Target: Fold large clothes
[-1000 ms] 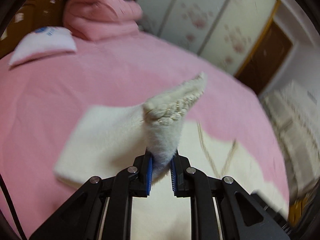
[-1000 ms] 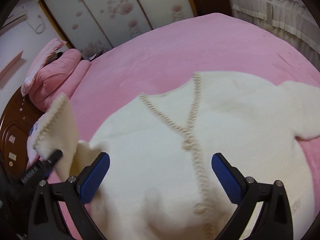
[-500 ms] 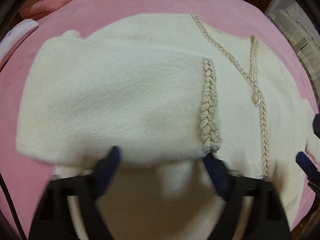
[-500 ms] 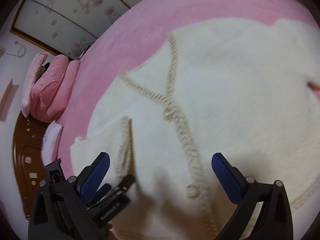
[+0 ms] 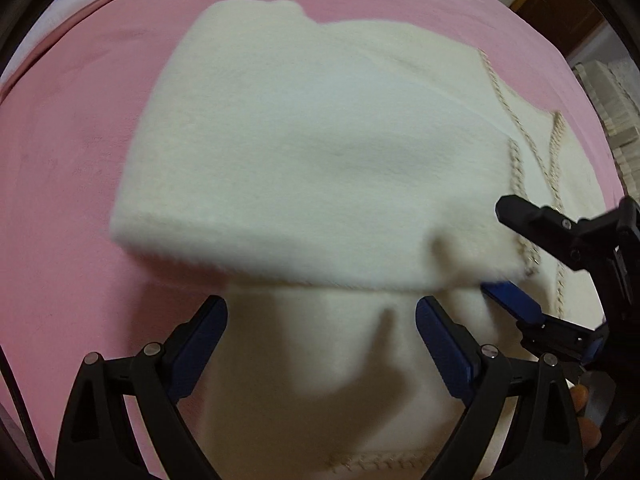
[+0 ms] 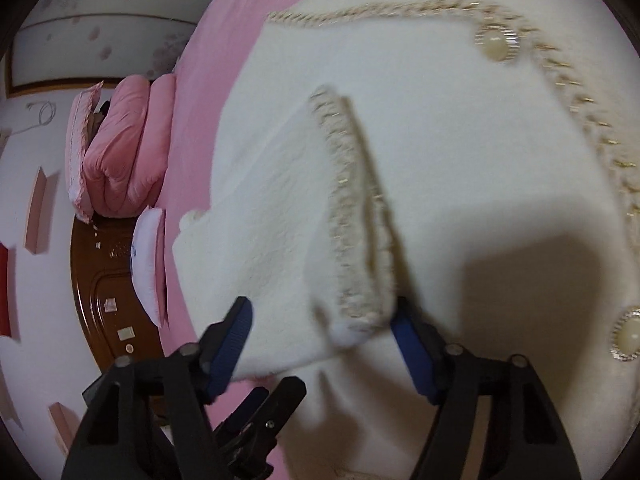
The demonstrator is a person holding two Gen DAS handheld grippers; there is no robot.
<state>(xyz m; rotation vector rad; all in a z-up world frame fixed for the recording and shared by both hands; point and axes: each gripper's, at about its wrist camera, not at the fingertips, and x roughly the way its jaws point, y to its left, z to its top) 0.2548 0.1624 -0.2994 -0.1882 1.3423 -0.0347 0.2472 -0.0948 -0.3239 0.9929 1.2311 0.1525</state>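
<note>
Two grippers hang close together over a cream cardigan (image 5: 304, 152) spread on a pink bed (image 5: 72, 128). One sleeve (image 6: 280, 240) lies folded across the cardigan's body, its braided cuff (image 6: 352, 216) turned toward the button line. In the left wrist view the left gripper (image 5: 320, 336) points steeply down with its jaws wide apart; the blue pads (image 5: 444, 344) stand on either side of the body fabric below the folded sleeve and press on nothing. To its right in the same view the right gripper (image 5: 508, 256) reaches in at the cuff end of the sleeve, one black finger above the fabric edge and one blue pad below it. In the right wrist view the right gripper (image 6: 320, 340) has its jaws closing, with the cuff corner of the sleeve between them; the right pad (image 6: 412, 344) sits just beside the cuff edge, while the left pad (image 6: 228, 344) is at the sleeve's outer edge, and whether either pad presses the cloth cannot be told through the blur. Two round pearl buttons (image 6: 496, 42) sit along the braided trim (image 6: 592, 120) of the front opening. A stack of pink bedding (image 6: 124, 148) and a white pillow (image 6: 150, 260) lie at the head of the bed, by a brown headboard (image 6: 104, 280). Part of a hand (image 5: 584, 412) shows beneath the right gripper.
</note>
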